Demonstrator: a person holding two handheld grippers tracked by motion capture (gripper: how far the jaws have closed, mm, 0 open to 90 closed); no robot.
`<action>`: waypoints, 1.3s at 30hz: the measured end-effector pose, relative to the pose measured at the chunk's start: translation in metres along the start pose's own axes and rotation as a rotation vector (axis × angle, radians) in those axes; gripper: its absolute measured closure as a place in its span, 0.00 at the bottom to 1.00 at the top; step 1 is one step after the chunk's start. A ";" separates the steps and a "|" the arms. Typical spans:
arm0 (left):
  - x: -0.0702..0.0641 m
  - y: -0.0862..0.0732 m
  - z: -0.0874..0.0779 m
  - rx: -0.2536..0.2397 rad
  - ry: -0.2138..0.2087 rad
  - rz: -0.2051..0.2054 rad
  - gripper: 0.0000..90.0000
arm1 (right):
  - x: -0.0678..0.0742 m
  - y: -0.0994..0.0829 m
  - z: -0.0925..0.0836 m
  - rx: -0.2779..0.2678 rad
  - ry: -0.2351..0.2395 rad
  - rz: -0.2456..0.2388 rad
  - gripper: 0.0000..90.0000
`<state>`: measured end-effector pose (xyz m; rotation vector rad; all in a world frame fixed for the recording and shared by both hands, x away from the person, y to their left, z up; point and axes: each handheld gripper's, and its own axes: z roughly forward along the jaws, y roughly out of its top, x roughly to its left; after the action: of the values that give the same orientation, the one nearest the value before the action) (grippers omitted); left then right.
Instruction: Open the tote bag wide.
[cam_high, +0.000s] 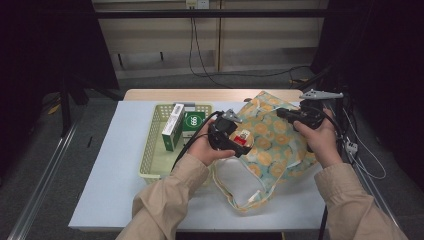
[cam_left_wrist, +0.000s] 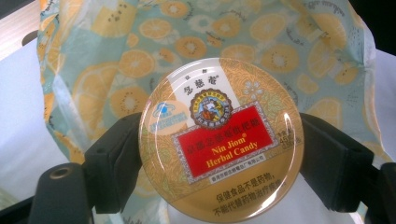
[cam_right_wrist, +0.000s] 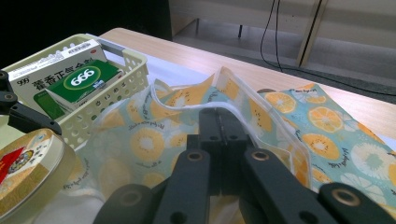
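A round candy tin, gold with a red label reading Nin Jiom Herbal Candy, sits clamped between the two black jaws of the left gripper, one pad pressing on each side of its rim; in the left gripper view it fills the middle of the frame with its lid facing the camera. In the high view the tin is held at the centre of the frame, above the left edge of a fabric bag printed with orange and kiwi slices on pale blue, and the left gripper carries it there. The bag lies on the white bench, its cord handles trailing toward the lower middle of the frame. The right gripper has its jaws closed on the white-piped rim of the bag, pinching the cloth and lifting it; in the high view that gripper is at the upper right of the bag. To the left of the bag stands a pale yellow-green basket holding a white medicine box on edge and a green box marked 999 beside it.
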<state>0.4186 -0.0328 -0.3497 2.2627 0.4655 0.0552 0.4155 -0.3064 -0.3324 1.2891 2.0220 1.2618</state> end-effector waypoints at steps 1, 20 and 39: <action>-0.001 0.000 0.001 -0.007 0.001 -0.005 0.23 | 0.000 0.000 0.000 0.000 0.001 -0.001 1.00; -0.001 0.012 0.038 -0.011 -0.018 -0.016 0.23 | -0.002 -0.003 0.002 -0.002 0.019 0.011 1.00; 0.003 0.017 0.068 0.006 -0.008 -0.035 0.23 | -0.003 -0.007 0.001 -0.001 0.020 0.021 1.00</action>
<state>0.4390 -0.0905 -0.3831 2.2593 0.5015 0.0266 0.4144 -0.3095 -0.3395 1.3055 2.0262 1.2906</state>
